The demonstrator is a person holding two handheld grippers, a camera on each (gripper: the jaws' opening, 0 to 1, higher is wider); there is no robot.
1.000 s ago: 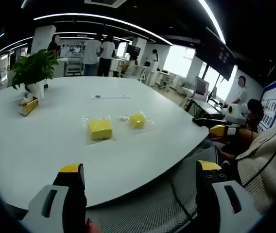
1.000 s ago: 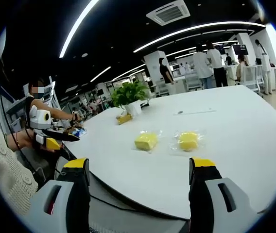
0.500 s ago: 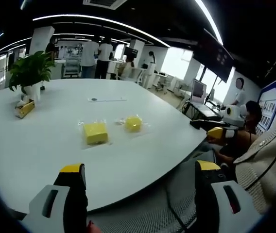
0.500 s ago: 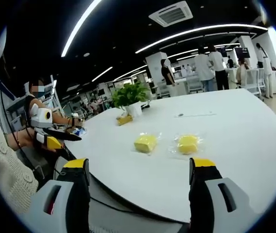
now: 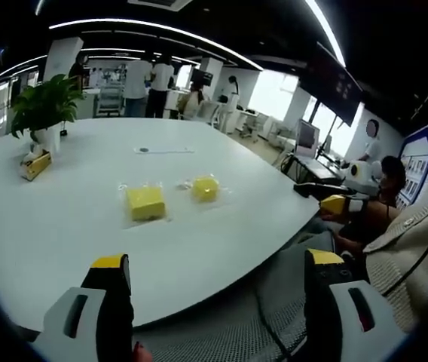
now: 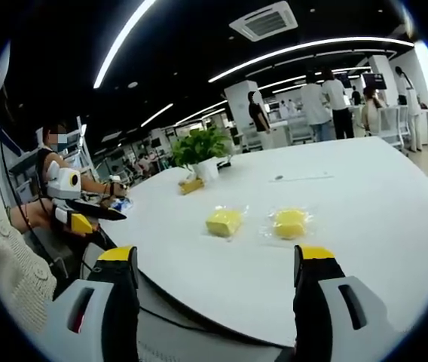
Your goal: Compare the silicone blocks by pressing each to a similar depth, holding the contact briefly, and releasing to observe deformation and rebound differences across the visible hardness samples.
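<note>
Left gripper view puts my left gripper [image 5: 218,264] at 6 o'clock, jaws spread wide with nothing between them, hanging short of the near edge of the white tabletop [image 5: 63,219]. Two yellow silicone blocks lie on it in clear wrappers, well apart from the jaws: the square block [image 5: 145,202] toward 11 o'clock of centre and the rounder block [image 5: 205,188] just beside it at 12 o'clock, the two not touching. A potted plant [image 5: 42,107] stands far off at 10 o'clock with a small yellow box [image 5: 35,165] at its foot. At 3 o'clock a seated person [image 5: 380,200] holds another yellow-tipped tool. From the right gripper view, my right gripper [image 6: 218,260] is likewise spread and empty at 6 o'clock, off the tabletop [image 6: 380,196]; the square block [image 6: 223,222] and rounder block [image 6: 290,223] sit side by side just above centre, the plant [image 6: 200,146] behind them at 11 o'clock.
</note>
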